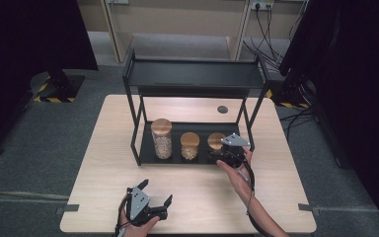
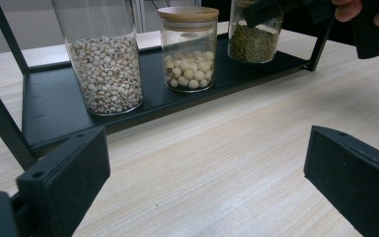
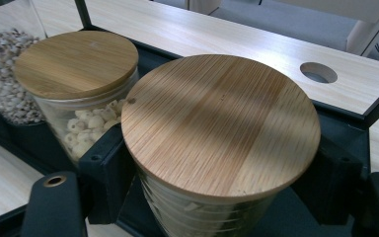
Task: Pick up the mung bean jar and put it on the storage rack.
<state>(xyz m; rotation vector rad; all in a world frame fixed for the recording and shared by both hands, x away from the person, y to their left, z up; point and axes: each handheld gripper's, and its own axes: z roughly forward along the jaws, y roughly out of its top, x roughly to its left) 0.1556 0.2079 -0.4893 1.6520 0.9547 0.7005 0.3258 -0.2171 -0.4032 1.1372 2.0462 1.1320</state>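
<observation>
A black two-tier rack point(image 1: 143, 148) stands on the wooden table point(image 1: 113, 163). Its lower shelf point(image 2: 54, 108) carries three glass jars with bamboo lids. A tall jar of pale grains point(image 1: 162, 138) point(image 2: 106, 69) is at the left. In the middle is a short jar of round white beans point(image 1: 190, 145) point(image 2: 188, 49) point(image 3: 76, 64). At the right, the jar of green beans point(image 1: 216, 139) point(image 2: 254, 42) point(image 3: 222, 123) has my right gripper point(image 1: 222, 157) point(image 3: 222, 168) shut on it, one jaw on each side below the lid. My left gripper point(image 1: 156, 191) point(image 2: 207, 163) rests open near the table's front edge, with nothing between its jaws.
The rack's upper shelf point(image 1: 195, 74) hangs over the jars, and its thin black posts point(image 1: 138, 118) stand at the corners. A round cable hole point(image 1: 222, 109) point(image 3: 318, 72) lies behind the rack. Bare tabletop stretches between the rack and the front edge.
</observation>
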